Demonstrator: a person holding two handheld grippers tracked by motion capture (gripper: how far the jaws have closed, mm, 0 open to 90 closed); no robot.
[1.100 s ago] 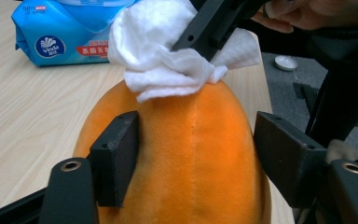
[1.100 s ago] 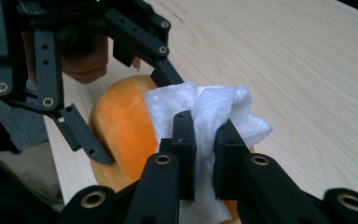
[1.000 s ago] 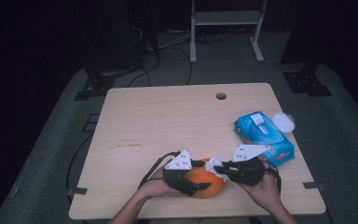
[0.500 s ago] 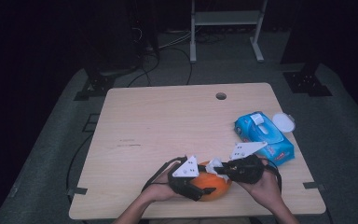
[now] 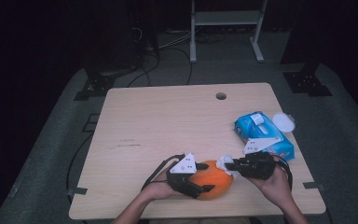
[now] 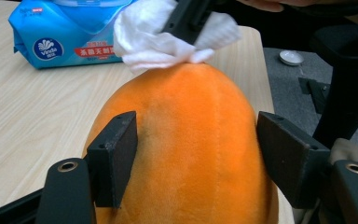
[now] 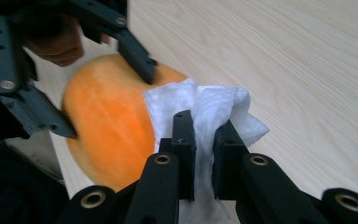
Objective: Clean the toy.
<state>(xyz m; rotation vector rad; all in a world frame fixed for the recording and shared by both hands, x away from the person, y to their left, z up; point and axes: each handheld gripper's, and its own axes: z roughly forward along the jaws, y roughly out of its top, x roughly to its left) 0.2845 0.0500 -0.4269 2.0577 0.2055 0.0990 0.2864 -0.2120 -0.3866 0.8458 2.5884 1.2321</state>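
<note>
An orange plush pumpkin (image 5: 213, 185) lies near the table's front edge. My left gripper (image 5: 206, 177) is shut on it, a black pad pressed into each flank of the pumpkin (image 6: 191, 140). My right gripper (image 5: 230, 165) is shut on a crumpled white wipe (image 5: 224, 163) and holds it against the pumpkin's right end. In the right gripper view the wipe (image 7: 214, 107) sticks out between the jaws of the right gripper (image 7: 205, 135) and touches the orange plush (image 7: 107, 126). In the left gripper view the wipe (image 6: 163, 42) rests on the pumpkin's far end.
A blue pack of wet wipes (image 5: 263, 135) lies at the table's right, behind my right hand, with a small white round lid (image 5: 283, 122) beside it. A cable hole (image 5: 221, 96) sits near the wooden table's (image 5: 168, 121) far edge.
My left gripper and the pumpkin have shifted slightly to the right. The right gripper, still holding the wipe, has edged right along the pumpkin's end.
</note>
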